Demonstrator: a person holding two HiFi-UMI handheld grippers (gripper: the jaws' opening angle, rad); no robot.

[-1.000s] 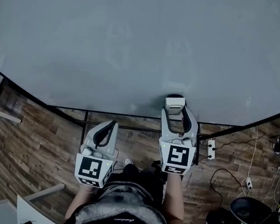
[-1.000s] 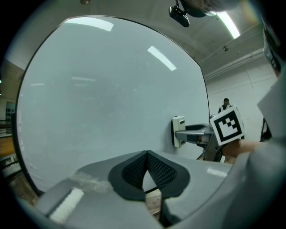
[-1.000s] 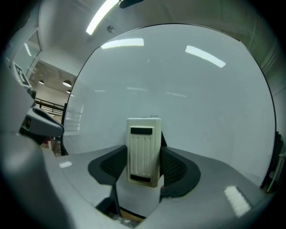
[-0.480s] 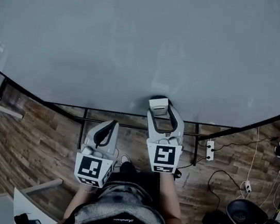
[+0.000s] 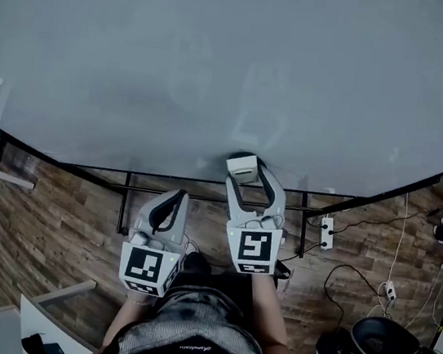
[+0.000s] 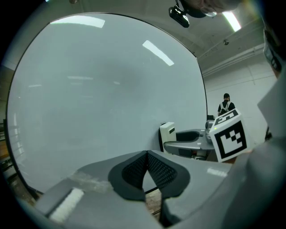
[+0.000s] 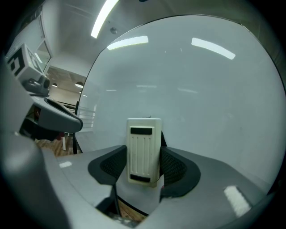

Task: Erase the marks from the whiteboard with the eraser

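The whiteboard (image 5: pixel 223 57) fills the upper part of the head view and shows no marks that I can make out. My right gripper (image 5: pixel 243 169) is shut on the white eraser (image 5: pixel 241 166), which touches the board near its lower edge. In the right gripper view the ribbed eraser (image 7: pixel 144 150) stands upright between the jaws against the whiteboard (image 7: pixel 192 89). My left gripper (image 5: pixel 173 199) hangs lower left, away from the board, shut with nothing in it. Its pads (image 6: pixel 136 169) meet in the left gripper view, where the eraser (image 6: pixel 167 135) appears to the right.
A dark frame bar (image 5: pixel 172 178) runs under the board's lower edge. Wood-plank floor (image 5: pixel 49 229) lies below. A power strip (image 5: pixel 328 232) and cables sit at the right, with dark bins (image 5: pixel 382 344) in the lower right. A person (image 6: pixel 226 105) stands far off in the left gripper view.
My right gripper has carried the eraser leftward along the board's lower edge. The left gripper has stayed in place.
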